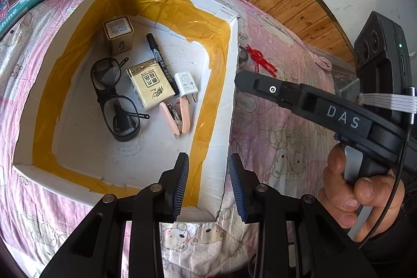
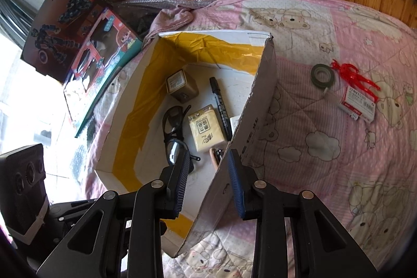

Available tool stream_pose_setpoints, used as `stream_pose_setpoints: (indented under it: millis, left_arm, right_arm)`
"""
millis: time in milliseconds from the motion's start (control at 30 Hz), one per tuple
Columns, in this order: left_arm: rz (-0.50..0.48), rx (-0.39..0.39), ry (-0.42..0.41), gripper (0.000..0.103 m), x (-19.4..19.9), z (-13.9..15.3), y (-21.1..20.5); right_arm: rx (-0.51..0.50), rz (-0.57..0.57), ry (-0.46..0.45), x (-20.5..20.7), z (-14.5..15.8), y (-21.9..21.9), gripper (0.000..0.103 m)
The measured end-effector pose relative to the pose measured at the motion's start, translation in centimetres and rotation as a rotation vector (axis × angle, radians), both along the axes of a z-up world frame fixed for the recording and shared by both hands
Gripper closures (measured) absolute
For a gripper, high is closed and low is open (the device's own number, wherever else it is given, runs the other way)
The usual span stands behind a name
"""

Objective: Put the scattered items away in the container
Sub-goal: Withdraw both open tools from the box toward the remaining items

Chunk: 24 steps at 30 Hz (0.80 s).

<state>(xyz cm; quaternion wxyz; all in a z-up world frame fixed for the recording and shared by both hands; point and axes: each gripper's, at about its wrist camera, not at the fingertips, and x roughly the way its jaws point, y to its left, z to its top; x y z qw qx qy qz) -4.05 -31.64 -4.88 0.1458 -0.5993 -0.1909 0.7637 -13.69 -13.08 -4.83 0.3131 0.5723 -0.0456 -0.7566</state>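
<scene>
Left wrist view first: we see our left gripper (image 1: pixel 208 184) hanging with its jaws spread and empty over the near right corner of the box (image 1: pixel 229 85), a white cardboard container lined with yellow tape, which sits on the pink quilted bed (image 1: pixel 281 137). Already inside it lie the glasses (image 1: pixel 114 98), a beige packet (image 1: pixel 149 84), a black marker (image 1: pixel 161 61), a white charger (image 1: pixel 185 85), a pink stapler (image 1: pixel 175 116) and a small gold tin (image 1: pixel 118 34). Our right gripper (image 1: pixel 242 78) reaches in from the right, held by a hand (image 1: pixel 357 194); from here we cannot tell how its jaws stand. Beyond the right wall of the box a red ribbon (image 1: pixel 263 60) lies on the bed.

Right wrist view next: our right gripper (image 2: pixel 208 183) has its jaws spread, straddling the near end of the box wall (image 2: pixel 260 95) with nothing pinched. The things we judge still to be tidied lie well apart to the far right on the bed: a tape roll (image 2: pixel 322 74), the red ribbon (image 2: pixel 351 77) just beside it, and a small white-and-red box (image 2: pixel 358 106) which the ribbon overlaps.

To do this step well, we should lift clear of the wall, swing right, and come down on the tape roll or the small box with the jaws across a narrow side. The soft quilt may give under pressure, and the ribbon could snag or drag along. The tall wall stands between these things and the inside, so carry high. Toy cartons (image 2: pixel 78 38) at far left are out of our way.
</scene>
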Motion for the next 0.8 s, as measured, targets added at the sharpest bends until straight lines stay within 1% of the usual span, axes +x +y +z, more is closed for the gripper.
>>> stream_pose_setpoints:
  millis: [167, 467, 800]
  left_arm:
    - [-0.012, -0.008, 0.026, 0.069, 0.8, 1.0, 0.6]
    - [-0.05, -0.019, 0.059, 0.069, 2.0, 2.1, 2.0]
    - [-0.118, -0.023, 0.066, 0.069, 2.4, 2.5, 4.8]
  right_arm:
    - [-0.022, -0.018, 0.002, 1.4, 0.4, 1.0, 0.07]
    - [-0.052, -0.064, -0.014, 3.7, 0.1, 3.2, 0.071]
    - [-0.079, -0.146, -0.031, 5.0, -0.6, 7.0, 0.071]
